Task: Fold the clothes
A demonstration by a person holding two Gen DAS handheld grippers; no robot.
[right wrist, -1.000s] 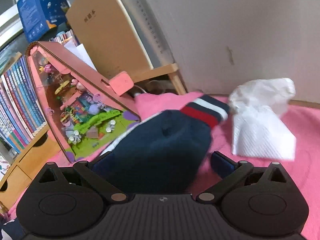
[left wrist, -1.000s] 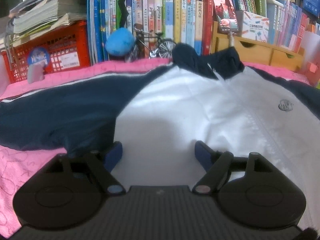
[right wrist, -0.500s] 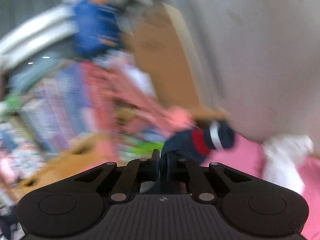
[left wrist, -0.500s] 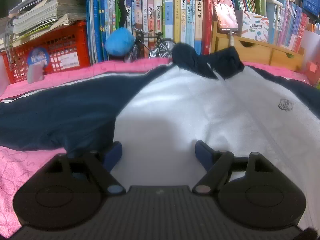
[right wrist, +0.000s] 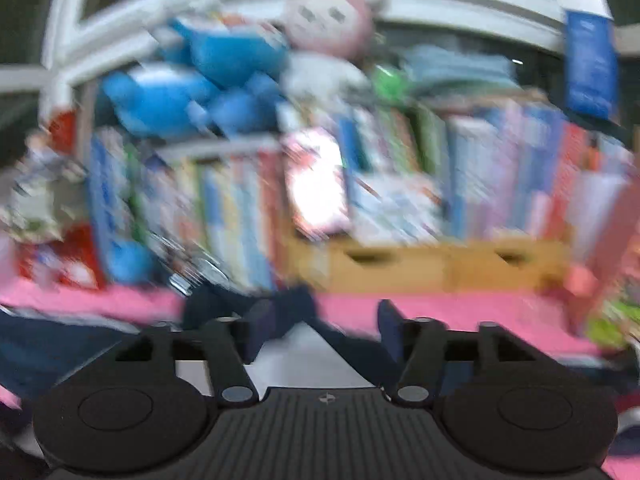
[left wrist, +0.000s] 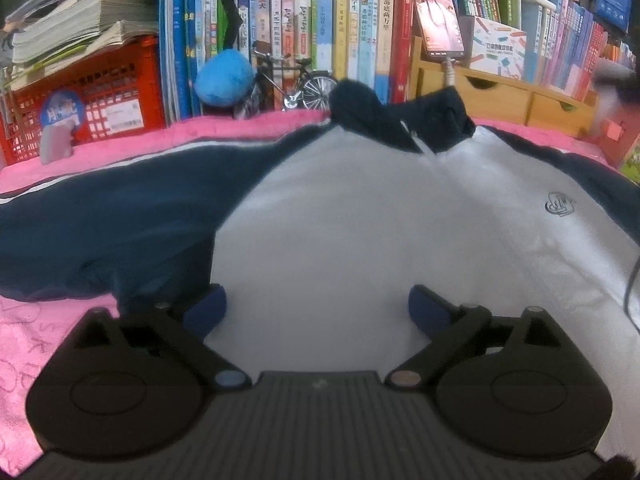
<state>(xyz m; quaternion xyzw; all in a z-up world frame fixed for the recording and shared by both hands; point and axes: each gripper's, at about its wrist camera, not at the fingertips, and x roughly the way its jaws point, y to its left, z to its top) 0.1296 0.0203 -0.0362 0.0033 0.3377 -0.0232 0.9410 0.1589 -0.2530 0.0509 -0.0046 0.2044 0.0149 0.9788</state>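
A white and navy jacket (left wrist: 360, 220) is spread flat on a pink cloth (left wrist: 24, 340) covering the counter, its navy collar (left wrist: 396, 120) lying toward a row of books (left wrist: 320, 28). One navy sleeve (left wrist: 108, 220) is stretched out to the left in the left wrist view, and a small printed crest (left wrist: 560, 205) is seen on the white chest panel. The left gripper (left wrist: 316, 308) is held over the white front of the jacket; its jaws are opening, and no cloth is pinched between the blue pads (left wrist: 426, 308). A red crate (left wrist: 88, 96), a blue ball-like object (left wrist: 226, 78), a miniature bicycle (left wrist: 292, 84) and a phone (left wrist: 440, 20) propped on wooden drawers (left wrist: 500, 96) are lined up behind the garment.

The right wrist view is heavily blurred. The right gripper (right wrist: 320, 328) is seen above the collar end of the jacket (right wrist: 312, 356), its jaws opening with nothing gripped between them. Blue plush toys (right wrist: 192, 88) are made out on the shelf above the books.
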